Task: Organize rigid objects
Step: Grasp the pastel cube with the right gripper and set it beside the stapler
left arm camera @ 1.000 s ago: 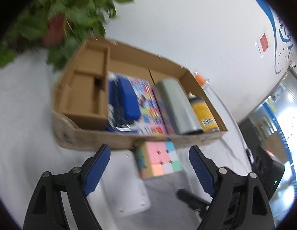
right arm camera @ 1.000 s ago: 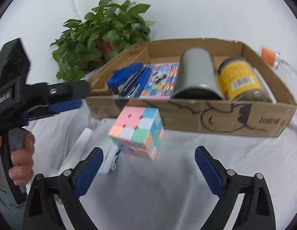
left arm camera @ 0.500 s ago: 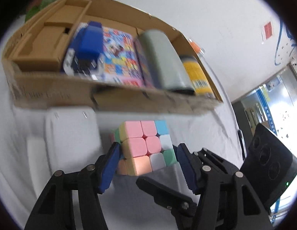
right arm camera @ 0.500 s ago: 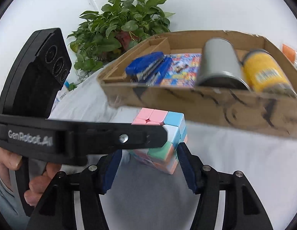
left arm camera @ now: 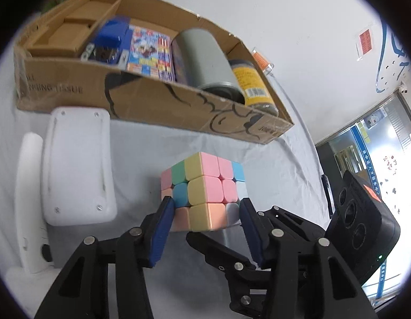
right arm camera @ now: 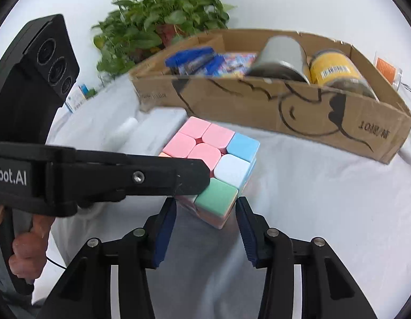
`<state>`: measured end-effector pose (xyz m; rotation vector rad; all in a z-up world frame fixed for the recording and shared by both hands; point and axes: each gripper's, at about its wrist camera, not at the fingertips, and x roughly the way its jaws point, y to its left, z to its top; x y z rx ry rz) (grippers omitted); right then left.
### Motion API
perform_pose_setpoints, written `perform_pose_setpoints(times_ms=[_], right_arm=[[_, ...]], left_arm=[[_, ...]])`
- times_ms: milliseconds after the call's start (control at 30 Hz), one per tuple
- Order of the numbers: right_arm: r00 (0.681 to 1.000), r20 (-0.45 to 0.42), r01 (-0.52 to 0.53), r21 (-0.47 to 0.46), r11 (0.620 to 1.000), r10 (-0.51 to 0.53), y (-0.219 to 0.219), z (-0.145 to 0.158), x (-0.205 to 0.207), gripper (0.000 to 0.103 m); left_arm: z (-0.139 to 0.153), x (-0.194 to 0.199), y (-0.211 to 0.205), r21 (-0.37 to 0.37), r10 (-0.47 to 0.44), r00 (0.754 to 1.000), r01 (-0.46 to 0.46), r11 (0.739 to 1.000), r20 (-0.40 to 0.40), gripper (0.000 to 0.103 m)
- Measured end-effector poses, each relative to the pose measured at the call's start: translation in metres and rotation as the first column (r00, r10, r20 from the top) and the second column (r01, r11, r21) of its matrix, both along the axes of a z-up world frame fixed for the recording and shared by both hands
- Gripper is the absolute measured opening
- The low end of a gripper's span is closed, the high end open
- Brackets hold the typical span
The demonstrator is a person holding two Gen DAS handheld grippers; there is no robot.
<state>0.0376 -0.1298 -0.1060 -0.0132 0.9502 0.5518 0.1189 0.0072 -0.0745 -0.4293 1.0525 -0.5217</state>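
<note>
A pastel puzzle cube (left arm camera: 202, 191) sits between both grippers, low over the white cloth. My left gripper (left arm camera: 205, 212) is shut on the cube, its blue pads (left arm camera: 162, 228) pressing the cube's lower sides. My right gripper (right arm camera: 205, 210) is also shut on the cube (right arm camera: 218, 164) from another side. The left gripper's black finger crosses the right wrist view over the cube's left part. Behind stands a cardboard box (left arm camera: 178, 106) holding a blue stapler (left arm camera: 109, 42), a colourful booklet, a grey can (left arm camera: 205, 61) and a yellow-labelled jar (left arm camera: 253, 85).
A white plastic device (left arm camera: 77, 164) and a white stick-shaped part (left arm camera: 27, 199) lie left of the cube. A potted plant (right arm camera: 162, 26) stands behind the box's left end. A small orange-labelled cup (right arm camera: 386, 69) is behind its right end. A white wall is behind.
Both grippers closed in from open onto the cube. The cube now sits a little further back from the box front and lower in both views.
</note>
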Motion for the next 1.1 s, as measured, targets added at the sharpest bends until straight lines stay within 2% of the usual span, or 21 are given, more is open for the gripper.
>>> perform_pose_setpoints(times_ms=[67, 233, 367, 533, 667, 767, 833, 900, 1100], right_arm=[[0.999, 0.044, -0.008, -0.016, 1.0, 0.008, 0.006, 0.013, -0.001, 0.044], [0.989, 0.143, -0.035, -0.017, 0.999, 0.037, 0.016, 0.057, 0.015, 0.044], [0.974, 0.214, -0.066, -0.046, 0.997, 0.074, 0.022, 0.095, 0.052, 0.044], [0.978, 0.163, -0.117, -0.077, 0.99, 0.128, 0.034, 0.104, 0.109, 0.044], [0.985, 0.083, -0.14, -0.098, 0.985, 0.148, 0.044, 0.08, 0.144, 0.044], [0.991, 0.033, -0.127, -0.124, 0.984, 0.132, 0.048, 0.062, 0.152, 0.047], [0.992, 0.035, -0.12, -0.123, 0.985, 0.125, 0.048, 0.059, 0.149, 0.047], [0.992, 0.042, -0.111, -0.125, 0.986, 0.117, 0.047, 0.061, 0.146, 0.049], [0.992, 0.036, -0.119, -0.109, 0.987, 0.124, 0.053, 0.063, 0.144, 0.049]], left_arm=[[0.008, -0.001, 0.002, -0.005, 0.011, 1.0, -0.011, 1.0, 0.028, 0.05], [0.053, 0.003, 0.011, 0.001, 0.038, 0.988, -0.038, 0.999, 0.15, 0.05], [0.085, 0.038, 0.019, -0.013, 0.051, 0.974, -0.049, 0.999, 0.222, 0.05], [0.082, 0.083, 0.03, -0.014, 0.063, 0.98, -0.061, 0.998, 0.187, 0.05], [0.057, 0.112, 0.034, 0.016, 0.061, 0.991, -0.064, 0.998, 0.116, 0.05], [0.039, 0.124, 0.036, 0.015, 0.046, 0.997, -0.047, 0.999, 0.056, 0.044], [0.033, 0.127, 0.037, 0.035, 0.042, 0.998, -0.044, 0.998, 0.044, 0.034], [0.026, 0.129, 0.038, 0.027, 0.03, 0.999, -0.03, 0.999, 0.024, 0.033], [0.028, 0.121, 0.04, 0.045, 0.037, 0.999, -0.039, 0.998, 0.04, 0.033]])
